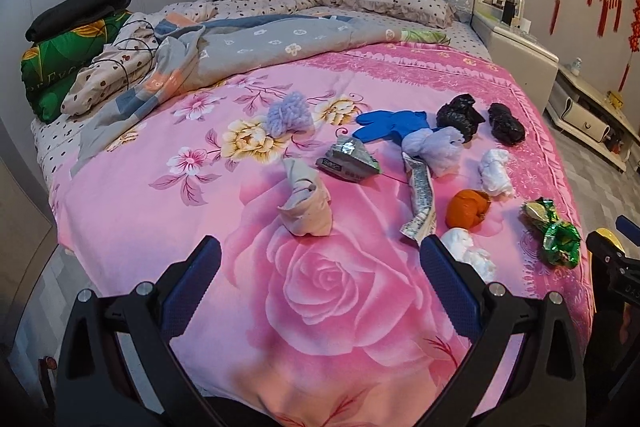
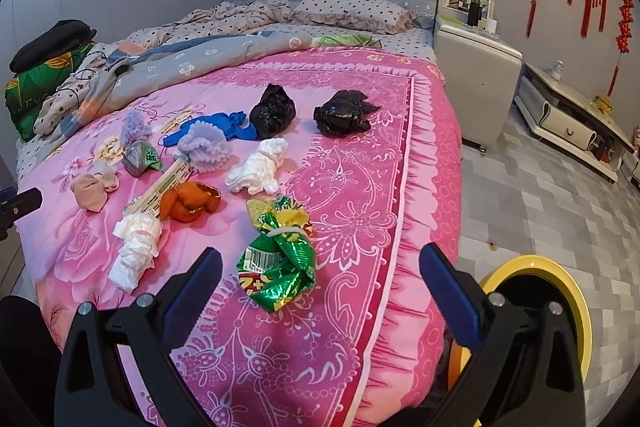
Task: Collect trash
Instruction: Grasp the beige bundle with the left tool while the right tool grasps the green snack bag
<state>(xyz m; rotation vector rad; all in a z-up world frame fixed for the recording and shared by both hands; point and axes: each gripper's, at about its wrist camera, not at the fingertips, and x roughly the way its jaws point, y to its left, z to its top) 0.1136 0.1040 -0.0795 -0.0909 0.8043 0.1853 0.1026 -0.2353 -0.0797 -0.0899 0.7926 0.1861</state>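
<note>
Trash lies scattered on a pink floral blanket [image 1: 328, 307]. In the right wrist view a crumpled green foil wrapper [image 2: 280, 259] sits just ahead of my open right gripper [image 2: 320, 263]. Beyond it lie white tissue wads [image 2: 138, 247] [image 2: 258, 167], an orange peel [image 2: 188, 203], two black bags [image 2: 272, 111] [image 2: 342, 113], a blue glove [image 2: 216, 125] and a long wrapper [image 2: 160, 187]. My left gripper [image 1: 320, 255] is open and empty over the blanket, short of a beige sock ball [image 1: 308, 211]. A silver wrapper [image 1: 348, 161] lies further on.
A yellow-rimmed bin [image 2: 536, 303] stands on the floor right of the bed. A white nightstand [image 2: 476, 67] and low cabinet [image 2: 572, 115] are at the right. Rumpled quilts [image 1: 248, 43], a pillow [image 1: 396, 1] and lilac fluffy socks [image 1: 288, 115] occupy the bed.
</note>
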